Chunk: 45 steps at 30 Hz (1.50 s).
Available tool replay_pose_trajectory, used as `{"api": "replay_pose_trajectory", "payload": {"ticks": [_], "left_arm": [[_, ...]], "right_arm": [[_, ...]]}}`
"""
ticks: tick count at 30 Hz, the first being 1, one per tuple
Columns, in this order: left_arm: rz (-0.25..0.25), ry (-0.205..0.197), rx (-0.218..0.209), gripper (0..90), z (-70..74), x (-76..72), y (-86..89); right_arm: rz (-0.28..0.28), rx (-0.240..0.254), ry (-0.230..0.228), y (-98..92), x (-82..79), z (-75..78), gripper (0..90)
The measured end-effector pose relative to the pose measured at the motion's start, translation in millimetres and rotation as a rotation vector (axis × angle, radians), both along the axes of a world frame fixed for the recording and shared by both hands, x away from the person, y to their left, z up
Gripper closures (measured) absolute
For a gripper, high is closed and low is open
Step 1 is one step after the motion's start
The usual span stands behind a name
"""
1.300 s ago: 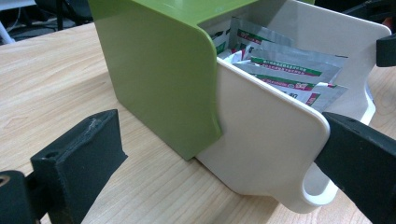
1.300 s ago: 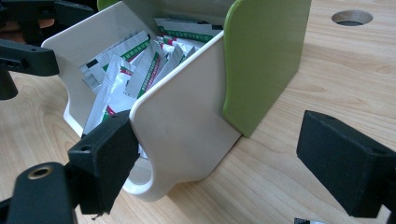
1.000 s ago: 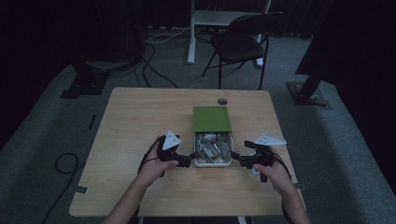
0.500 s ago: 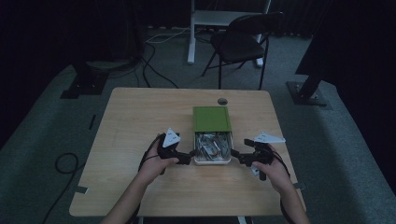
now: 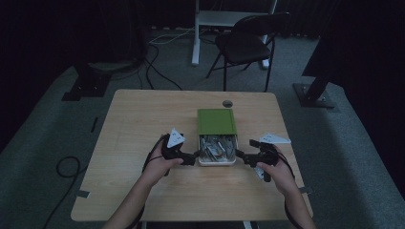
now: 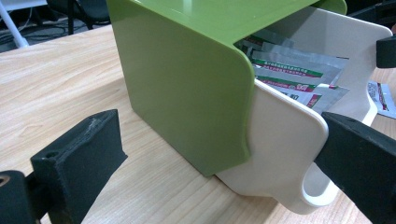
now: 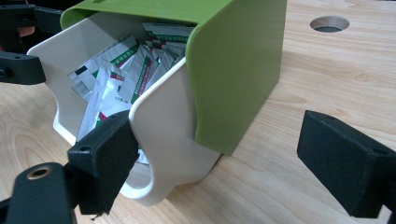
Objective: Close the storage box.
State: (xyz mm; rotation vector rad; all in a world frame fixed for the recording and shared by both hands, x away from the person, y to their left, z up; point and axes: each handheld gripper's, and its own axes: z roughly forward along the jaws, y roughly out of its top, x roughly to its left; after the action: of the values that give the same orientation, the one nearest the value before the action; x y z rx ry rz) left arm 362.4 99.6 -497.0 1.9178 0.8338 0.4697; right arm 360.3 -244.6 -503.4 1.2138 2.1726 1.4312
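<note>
A green box sleeve [image 5: 217, 121] lies mid-table with its white drawer [image 5: 217, 163] pulled out toward me, holding several silver sachets [image 5: 217, 147]. My left gripper [image 5: 193, 156] is at the drawer's left corner and my right gripper [image 5: 239, 155] at its right corner. In the left gripper view the left gripper [image 6: 215, 140] is open, its jaws spanning the sleeve [image 6: 187, 84] and the drawer [image 6: 285, 158]. In the right gripper view the right gripper [image 7: 217, 140] is open, one jaw against the drawer's [image 7: 168, 140] front corner, the other beyond the sleeve [image 7: 238, 60]. Sachets [image 7: 121, 70] fill the drawer.
A round cable hole [image 5: 228, 103] sits in the table behind the box. One loose sachet [image 6: 380, 98] lies on the table beside the drawer. A black chair [image 5: 248, 43] stands beyond the far edge. Bare wood spreads left and right of the box.
Both grippers have edged slightly forward along the drawer's sides, and the drawer looks pushed in a little. Jaws stay open.
</note>
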Motion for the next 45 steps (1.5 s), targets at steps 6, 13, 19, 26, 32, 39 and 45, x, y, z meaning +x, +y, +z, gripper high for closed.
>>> {"api": "replay_pose_trajectory", "payload": {"ticks": [6, 13, 19, 26, 32, 39, 45], "left_arm": [[0.009, 0.004, -0.004, 2.7, -0.4, 3.9, 0.0], [0.017, 0.003, -0.003, 2.7, -0.2, 8.7, -0.2], [0.022, 0.002, -0.008, 2.7, -0.4, 12.3, -0.2], [0.021, -0.001, -0.003, 2.7, -0.2, 15.1, -0.3], [0.024, -0.001, -0.001, 2.6, 0.3, 19.2, -0.8], [0.028, -0.009, 0.019, 2.6, 1.9, 24.0, -1.9], [0.026, -0.006, 0.019, 2.6, 2.0, 28.5, -2.2]], "right_arm": [[-0.010, -0.003, 0.000, 0.9, 4.0, 0.5, 12.5], [-0.025, -0.004, -0.002, 2.3, 7.6, 0.5, 12.6], [-0.042, -0.003, 0.000, 3.1, 10.3, 0.5, 12.6], [-0.046, -0.003, 0.001, 3.5, 12.9, 0.6, 12.5], [-0.058, -0.004, 0.002, 4.0, 15.6, 0.8, 12.6], [-0.079, -0.004, 0.000, 5.2, 19.1, 0.4, 12.6], [-0.096, -0.011, -0.003, 6.7, 20.4, 0.7, 12.6]]}}
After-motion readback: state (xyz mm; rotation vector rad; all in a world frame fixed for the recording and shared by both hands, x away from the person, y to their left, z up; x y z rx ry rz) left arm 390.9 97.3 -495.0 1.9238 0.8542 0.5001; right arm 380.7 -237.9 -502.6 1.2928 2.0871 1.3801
